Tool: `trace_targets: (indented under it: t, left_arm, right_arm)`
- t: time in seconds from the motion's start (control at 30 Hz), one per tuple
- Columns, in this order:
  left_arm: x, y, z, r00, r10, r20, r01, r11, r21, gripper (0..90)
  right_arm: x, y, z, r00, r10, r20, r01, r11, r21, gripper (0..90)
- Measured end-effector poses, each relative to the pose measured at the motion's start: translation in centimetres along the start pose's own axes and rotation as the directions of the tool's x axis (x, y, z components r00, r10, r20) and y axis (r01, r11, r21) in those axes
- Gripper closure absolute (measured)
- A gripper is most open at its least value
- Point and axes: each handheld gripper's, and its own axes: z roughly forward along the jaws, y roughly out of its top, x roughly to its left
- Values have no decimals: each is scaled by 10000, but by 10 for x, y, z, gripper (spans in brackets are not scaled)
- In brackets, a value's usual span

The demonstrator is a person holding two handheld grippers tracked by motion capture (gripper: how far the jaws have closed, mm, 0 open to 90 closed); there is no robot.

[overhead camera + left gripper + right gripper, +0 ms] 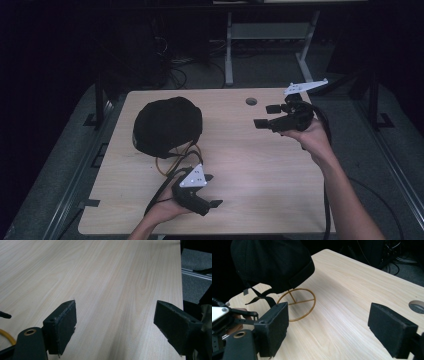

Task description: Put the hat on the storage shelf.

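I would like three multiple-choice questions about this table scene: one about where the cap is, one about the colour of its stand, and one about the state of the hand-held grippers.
1. Where is the black cap?
A. On the stand at the table's left side
B. Between the right hand-held gripper's jaws
C. On the floor

2. What colour is the wire stand?
A. Red
B. Yellow-gold
C. Blue

3. How do the left hand-held gripper and the right hand-held gripper stand?
A. Both shut on the cap
B. One shut on the stand
C. Both open, holding nothing

Answers:
1. A: the high view shows the cap sitting over the stand, left of centre on the table.
2. B: the ring base in the right gripper view is yellow-gold.
3. C: each gripper view shows bare wood between wide jaws.
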Motion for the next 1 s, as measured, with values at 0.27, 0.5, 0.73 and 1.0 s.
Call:
trace_targets:
  t: [0.27,0.5,0.73,1.0]
  left_arm:
    - [0,0,0,10000,-19,-23,19,10000,18,184]
    - [0,-1,0,10000,-88,-40,88,10000,-32,184]
    - [0,-1,0,9999,-85,-96,85,9999,-73,184]
    - [1,-2,0,9999,-103,-120,102,9999,-103,184]
  right_arm:
    - [-3,-18,-7,9998,150,107,-151,9999,65,158]
    - [-5,-35,-14,9995,194,258,-195,9998,57,156]
    - [-5,-50,-19,9989,296,369,-301,9994,151,156]
    - [-6,-70,-24,9980,449,450,-458,9988,196,157]
